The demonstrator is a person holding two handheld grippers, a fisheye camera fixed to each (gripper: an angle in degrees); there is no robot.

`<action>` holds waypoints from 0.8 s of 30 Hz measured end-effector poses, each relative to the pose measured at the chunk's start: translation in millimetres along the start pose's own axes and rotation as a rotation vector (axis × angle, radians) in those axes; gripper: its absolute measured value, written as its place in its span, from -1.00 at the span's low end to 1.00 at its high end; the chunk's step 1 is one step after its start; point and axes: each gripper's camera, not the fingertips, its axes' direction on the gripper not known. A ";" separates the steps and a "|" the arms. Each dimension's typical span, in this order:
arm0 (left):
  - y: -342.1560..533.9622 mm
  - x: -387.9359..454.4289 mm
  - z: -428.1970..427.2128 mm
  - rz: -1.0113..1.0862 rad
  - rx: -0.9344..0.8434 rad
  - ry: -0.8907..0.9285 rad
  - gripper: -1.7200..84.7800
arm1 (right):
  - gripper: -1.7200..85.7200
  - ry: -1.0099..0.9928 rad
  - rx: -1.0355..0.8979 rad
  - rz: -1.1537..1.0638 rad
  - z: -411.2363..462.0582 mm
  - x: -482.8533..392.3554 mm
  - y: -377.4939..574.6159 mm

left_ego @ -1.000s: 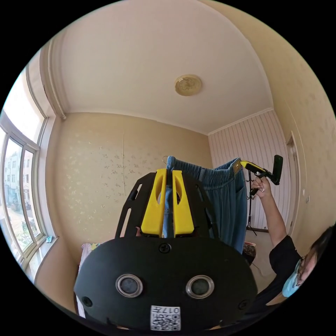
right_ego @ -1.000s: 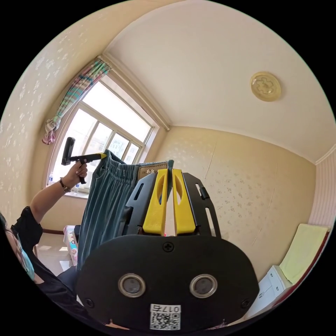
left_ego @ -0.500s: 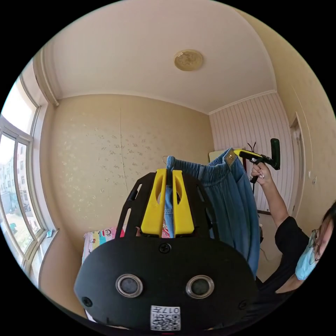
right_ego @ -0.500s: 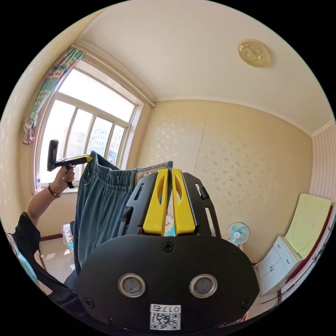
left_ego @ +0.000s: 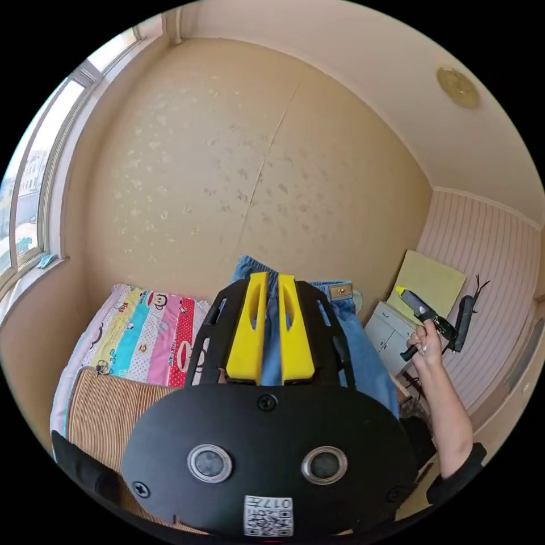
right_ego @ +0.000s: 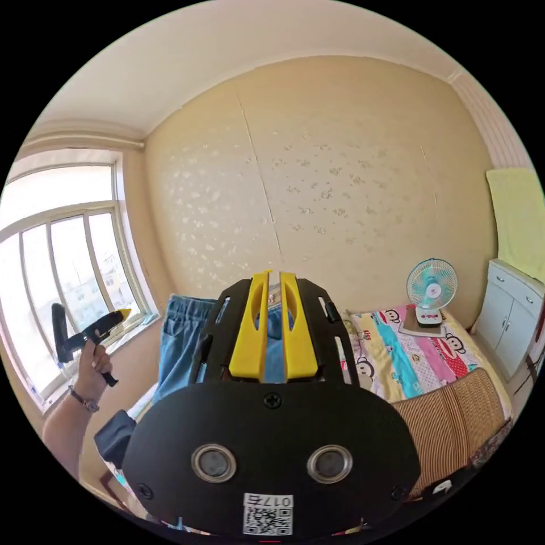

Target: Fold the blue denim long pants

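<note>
Left gripper view: the left tool (left_ego: 271, 278), at frame centre, shows its yellow jaws set narrow with a small gap; pants cloth lies behind that gap, and a grip on it cannot be confirmed. Right gripper view: the right tool (right_ego: 272, 276), centre frame, jaws likewise narrow, grip unconfirmed. The blue denim pants (left_ego: 355, 346) hang just beyond the jaws, waistband uppermost, above the bed (left_ego: 145, 335) with its cartoon-print sheet. A fan (right_ego: 431, 289) stands on the bed at right. A white cabinet (right_ego: 508, 318) sits at far right.
</note>
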 end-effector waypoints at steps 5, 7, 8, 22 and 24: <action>185.1 -90.7 163.3 0.131 -0.511 0.041 -0.82 | -0.85 -0.021 -0.397 -0.156 110.7 45.9 252.1; 286.4 -137.8 189.9 0.016 -0.649 0.138 -0.81 | -0.84 -0.017 -0.560 -0.114 126.5 61.7 349.3; 307.5 -148.5 189.4 -0.014 -0.662 0.157 -0.80 | -0.84 -0.034 -0.652 -0.079 126.2 69.0 406.4; 480.0 -276.3 -93.1 -0.412 -0.371 0.003 -0.75 | -0.85 -0.083 -0.858 -0.034 -120.9 60.1 629.3; 481.2 -290.3 -75.7 -0.446 -0.505 0.079 -0.75 | -0.87 -0.213 -0.876 -0.029 -143.7 65.2 636.1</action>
